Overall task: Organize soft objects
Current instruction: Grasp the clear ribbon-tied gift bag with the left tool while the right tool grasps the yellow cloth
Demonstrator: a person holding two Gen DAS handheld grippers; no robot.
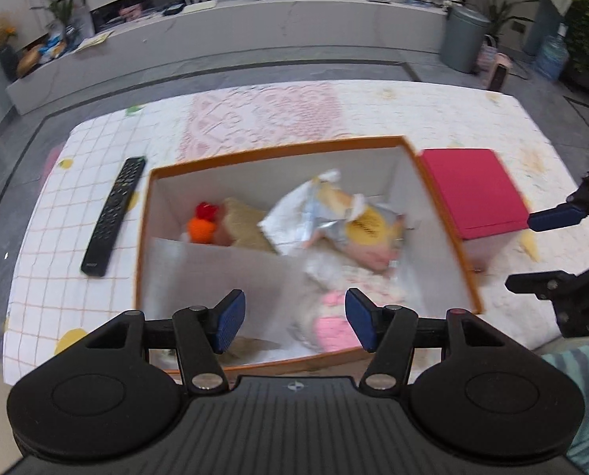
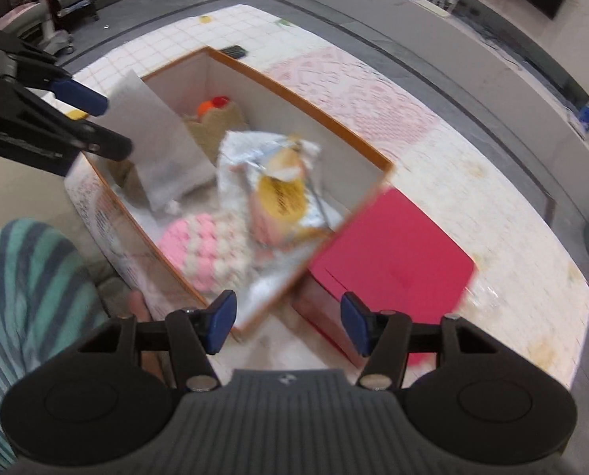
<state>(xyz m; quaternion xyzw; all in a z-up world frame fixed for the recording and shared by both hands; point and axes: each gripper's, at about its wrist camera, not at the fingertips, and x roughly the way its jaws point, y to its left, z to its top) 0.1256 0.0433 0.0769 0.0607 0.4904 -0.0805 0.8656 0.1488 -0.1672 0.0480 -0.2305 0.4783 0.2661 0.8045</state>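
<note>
Left wrist view looks down on an orange-rimmed box sitting on the cloth-covered surface. The left gripper hovers over the box's near edge with its blue pads spread apart and nothing between them. Inside the box lie a pink-and-white knitted piece near the front, a crinkled plastic packet in the middle, a tan knitted item and a small orange-and-red ball at the far end, behind a white divider. A red box sits just beside the orange one, and a black remote lies on the other side. The right gripper is likewise released, poised above the gap between the two boxes.
</note>
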